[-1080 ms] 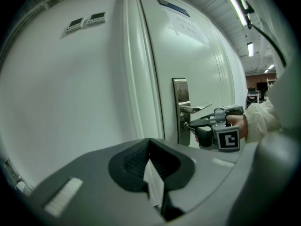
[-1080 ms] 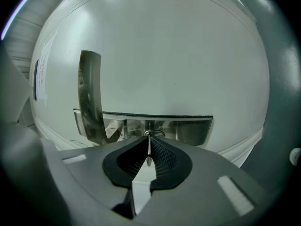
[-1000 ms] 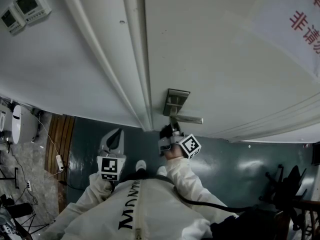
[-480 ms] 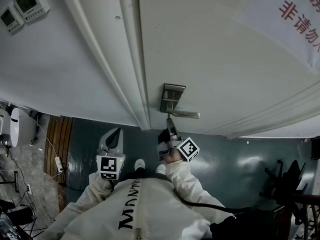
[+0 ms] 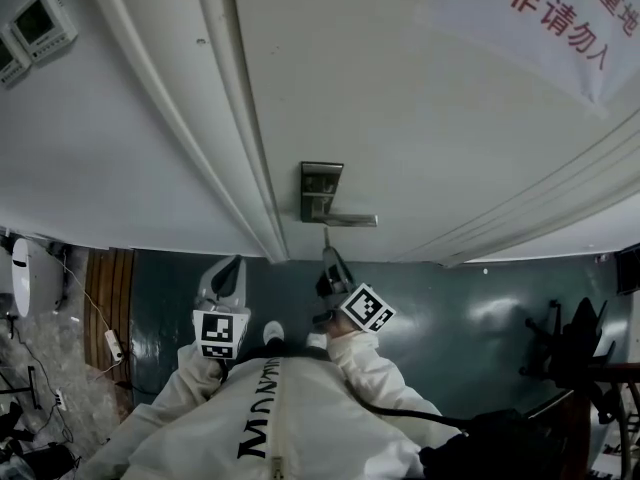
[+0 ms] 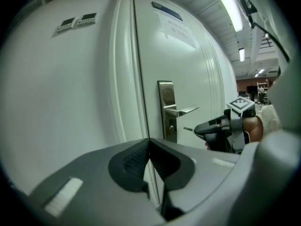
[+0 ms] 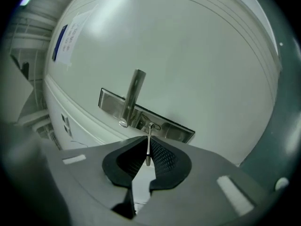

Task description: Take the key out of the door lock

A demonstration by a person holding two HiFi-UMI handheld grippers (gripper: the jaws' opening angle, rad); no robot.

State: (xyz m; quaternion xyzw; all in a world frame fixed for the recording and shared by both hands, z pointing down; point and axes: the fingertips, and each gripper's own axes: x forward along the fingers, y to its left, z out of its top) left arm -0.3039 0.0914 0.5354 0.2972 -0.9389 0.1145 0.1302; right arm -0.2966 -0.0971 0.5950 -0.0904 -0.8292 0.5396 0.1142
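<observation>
The silver lock plate with its lever handle sits on the white door. My right gripper hovers just below the plate, shut on the thin metal key. The key's blade points at the keyhole. In the left gripper view the key sticks out of the right gripper, with a small gap to the keyhole. My left gripper hangs back to the left, near the door frame. Its pads meet at the tips with nothing between them.
The door frame runs along the left of the lock. Wall control panels hang at the far left, and a paper notice with red characters is on the door. A dark chair stands on the green floor at the right.
The right gripper has rolled and drawn back from the lock plate with the key, leaving a gap to the keyhole. The left gripper has barely shifted.
</observation>
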